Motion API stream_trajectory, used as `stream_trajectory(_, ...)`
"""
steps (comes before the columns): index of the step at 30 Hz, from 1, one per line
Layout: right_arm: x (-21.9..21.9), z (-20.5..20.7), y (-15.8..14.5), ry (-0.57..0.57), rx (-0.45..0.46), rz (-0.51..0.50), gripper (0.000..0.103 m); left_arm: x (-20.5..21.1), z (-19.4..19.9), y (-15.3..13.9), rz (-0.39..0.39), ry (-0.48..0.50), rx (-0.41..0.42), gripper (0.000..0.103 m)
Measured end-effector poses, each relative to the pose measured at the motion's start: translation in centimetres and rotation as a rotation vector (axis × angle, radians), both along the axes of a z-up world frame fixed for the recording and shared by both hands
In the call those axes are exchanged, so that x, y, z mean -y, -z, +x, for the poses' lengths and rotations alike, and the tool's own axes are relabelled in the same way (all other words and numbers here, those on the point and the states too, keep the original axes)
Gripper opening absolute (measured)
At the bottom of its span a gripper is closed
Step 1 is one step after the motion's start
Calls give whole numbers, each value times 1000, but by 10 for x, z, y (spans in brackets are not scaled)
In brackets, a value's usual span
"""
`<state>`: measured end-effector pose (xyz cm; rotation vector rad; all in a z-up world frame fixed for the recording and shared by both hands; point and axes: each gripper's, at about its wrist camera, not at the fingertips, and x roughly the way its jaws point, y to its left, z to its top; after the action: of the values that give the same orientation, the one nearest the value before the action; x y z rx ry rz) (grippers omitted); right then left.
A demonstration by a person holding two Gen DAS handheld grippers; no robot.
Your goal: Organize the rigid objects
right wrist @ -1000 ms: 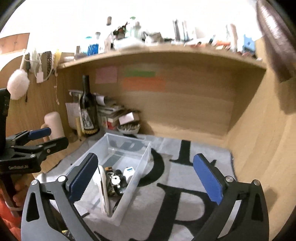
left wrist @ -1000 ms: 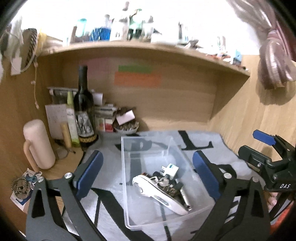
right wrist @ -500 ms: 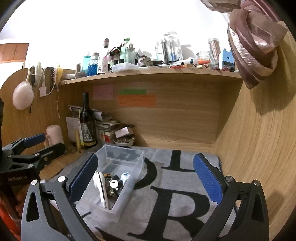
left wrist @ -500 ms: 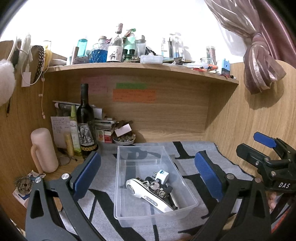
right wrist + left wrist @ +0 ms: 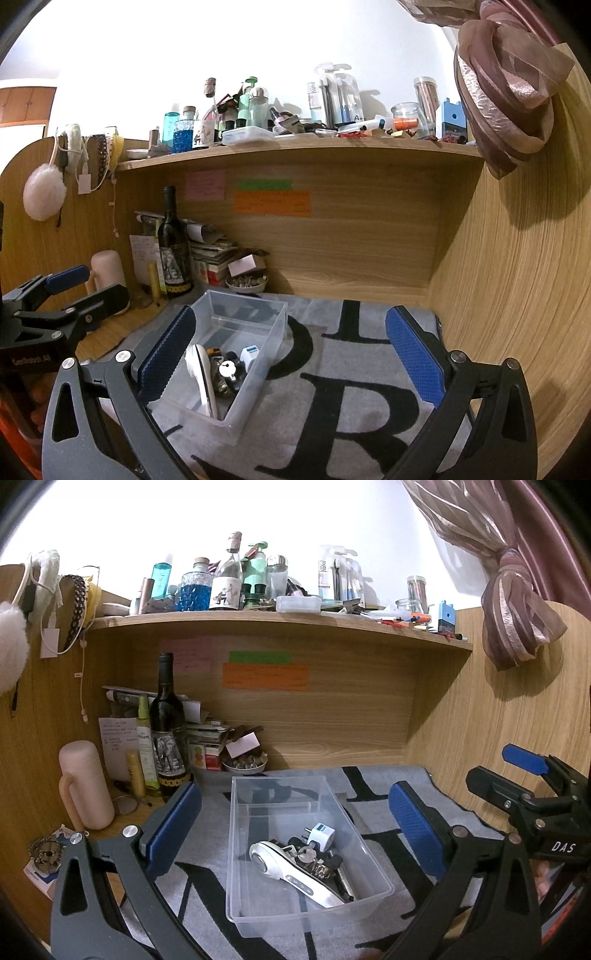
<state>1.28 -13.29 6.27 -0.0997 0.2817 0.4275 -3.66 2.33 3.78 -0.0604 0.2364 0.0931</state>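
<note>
A clear plastic bin (image 5: pixel 242 901) (image 5: pixel 275 325) sits on the grey lettered mat. Inside lie a white handheld device (image 5: pixel 291 873) (image 5: pixel 202 380), a white plug adapter (image 5: pixel 322 832) (image 5: pixel 250 350), keys (image 5: pixel 307 854) (image 5: pixel 226 369) and several small dark items. My left gripper (image 5: pixel 293 832) is open and empty, held above and behind the bin. My right gripper (image 5: pixel 290 352) is open and empty, above the mat to the bin's right. Each gripper shows at the edge of the other's view.
A wine bottle (image 5: pixel 168 723), a pink cylinder (image 5: pixel 85 784), papers and a small bowl (image 5: pixel 245 763) crowd the back left corner. A cluttered shelf (image 5: pixel 280 622) runs overhead. A wooden side wall (image 5: pixel 517 295) stands right. A tied curtain (image 5: pixel 517 627) hangs at upper right.
Both grippers have pulled back and tilted up from the bin. The bin now looks smaller and lower in both views. Both stay open and empty.
</note>
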Motion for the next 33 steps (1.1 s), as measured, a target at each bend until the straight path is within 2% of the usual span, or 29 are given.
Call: stream_trajectory(33,1,4,3,-13,-15,7,103,-1,5,3,-11,7,-17,103)
